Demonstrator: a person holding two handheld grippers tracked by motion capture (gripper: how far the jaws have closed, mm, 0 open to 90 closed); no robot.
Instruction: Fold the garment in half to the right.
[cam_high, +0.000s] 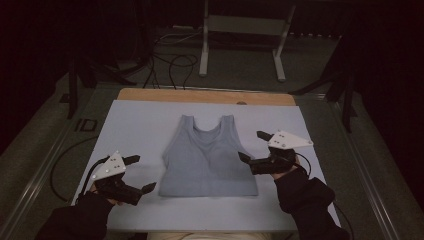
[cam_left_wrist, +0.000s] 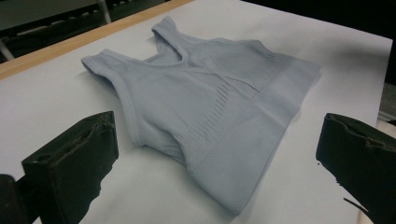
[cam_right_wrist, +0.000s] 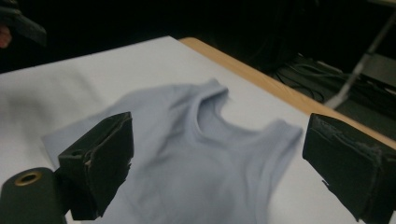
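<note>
At the lower left of the high view we find the left gripper (cam_high: 141, 174) held low over the table, its jaws standing wide apart with nothing between them, aimed toward the centre of the frame. Just to its right lies the tank top (cam_high: 207, 159), a pale grey-blue sleeveless garment spread flat at the middle of the white sheet (cam_high: 135, 125) that covers the table; the gripper's near jaw sits close to the garment's lower left hem corner without touching it. We note the straps and scooped neckline pointing toward the top of the frame and the straight hem toward the bottom. In the left gripper view the tank top (cam_left_wrist: 205, 107) fills the centre, showing ribbed knit bands across the chest and a broad hem band, smooth with only slight creasing. In the right gripper view the tank top (cam_right_wrist: 196, 154) appears blurred between the jaws. At the centre right of the high view the right gripper (cam_high: 251, 145) rests beside the garment's right edge, its jaws likewise apart and holding nothing.
</note>
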